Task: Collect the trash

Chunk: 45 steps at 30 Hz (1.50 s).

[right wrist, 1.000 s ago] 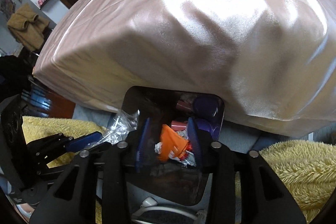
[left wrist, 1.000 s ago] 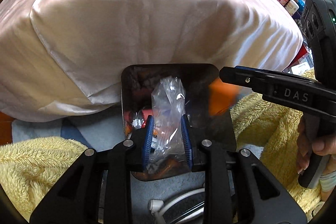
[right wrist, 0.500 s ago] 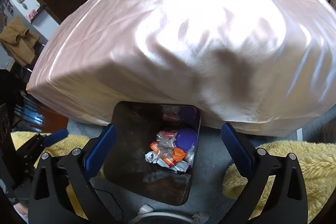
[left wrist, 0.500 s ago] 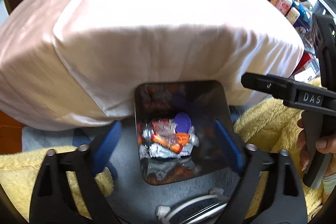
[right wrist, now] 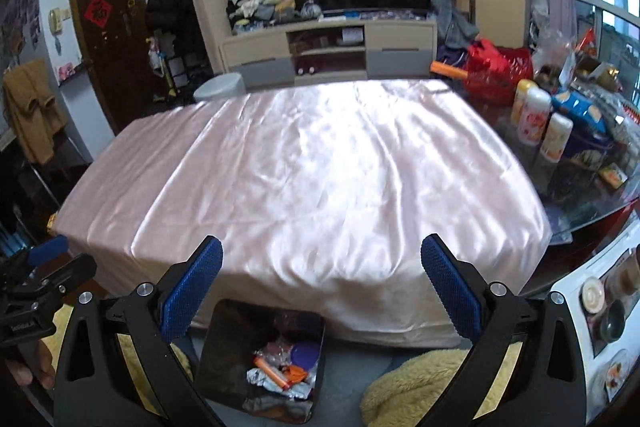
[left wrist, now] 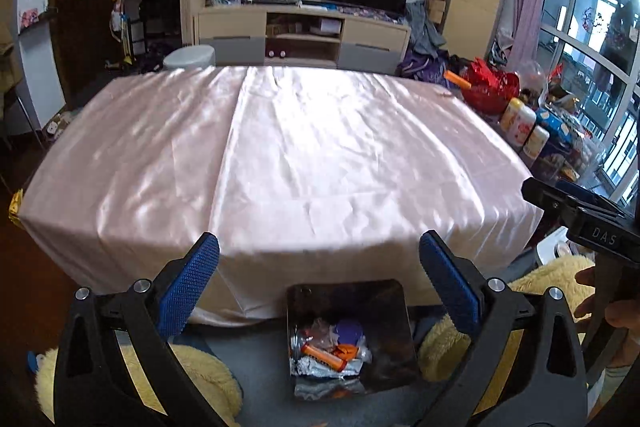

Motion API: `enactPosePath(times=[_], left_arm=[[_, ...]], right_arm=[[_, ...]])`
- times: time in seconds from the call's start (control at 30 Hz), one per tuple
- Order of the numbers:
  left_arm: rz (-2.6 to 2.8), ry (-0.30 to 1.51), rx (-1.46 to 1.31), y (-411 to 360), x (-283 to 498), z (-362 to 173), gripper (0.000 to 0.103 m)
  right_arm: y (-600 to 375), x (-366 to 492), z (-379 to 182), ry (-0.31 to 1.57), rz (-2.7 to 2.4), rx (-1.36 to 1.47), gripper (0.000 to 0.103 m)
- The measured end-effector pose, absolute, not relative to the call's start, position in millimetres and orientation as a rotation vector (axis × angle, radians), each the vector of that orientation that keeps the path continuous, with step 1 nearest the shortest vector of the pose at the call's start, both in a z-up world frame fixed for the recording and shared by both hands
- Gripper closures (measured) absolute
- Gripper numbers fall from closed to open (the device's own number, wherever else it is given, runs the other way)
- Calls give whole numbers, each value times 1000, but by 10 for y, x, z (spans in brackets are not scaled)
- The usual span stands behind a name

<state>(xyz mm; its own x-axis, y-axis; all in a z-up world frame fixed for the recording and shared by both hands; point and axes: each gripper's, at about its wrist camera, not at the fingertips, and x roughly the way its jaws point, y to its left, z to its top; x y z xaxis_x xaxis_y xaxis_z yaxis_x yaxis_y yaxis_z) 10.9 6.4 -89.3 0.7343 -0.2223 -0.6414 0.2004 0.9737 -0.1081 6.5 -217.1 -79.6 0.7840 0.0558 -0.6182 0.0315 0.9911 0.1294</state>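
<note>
Both tools hang over the square, mirror-sided metal bin on the floor. The left hand-held gripper has just spread its blue-padded jaws to full width, with nothing between them and nothing touched. The right hand-held gripper has done the same and stands just as empty.

The crumpled trash, made up of foil, clear plastic, an orange tube and a purple lid, lies in the bin's bottom, well below both pairs of jaws. The bin stands against the near edge of the desk draped in shiny pink satin cloth, with fluffy yellow cushions on either side of it.

Beside the bin, a bare hand grips the right tool's handle at the frame's edge, mostly cut off. The bin's glossy walls mirror the trash, so its far side is hard to read.
</note>
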Motion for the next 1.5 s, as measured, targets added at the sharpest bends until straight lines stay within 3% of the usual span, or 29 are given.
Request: enactPosePath(times=[0.63, 1.5], left_arm=[[-181, 475, 10, -54, -133, 171, 8], [-206, 447, 0, -103, -295, 214, 8]], right_arm=[[-2230, -336, 181, 452, -69, 86, 3], [-2090, -497, 206, 436, -68, 78, 3]])
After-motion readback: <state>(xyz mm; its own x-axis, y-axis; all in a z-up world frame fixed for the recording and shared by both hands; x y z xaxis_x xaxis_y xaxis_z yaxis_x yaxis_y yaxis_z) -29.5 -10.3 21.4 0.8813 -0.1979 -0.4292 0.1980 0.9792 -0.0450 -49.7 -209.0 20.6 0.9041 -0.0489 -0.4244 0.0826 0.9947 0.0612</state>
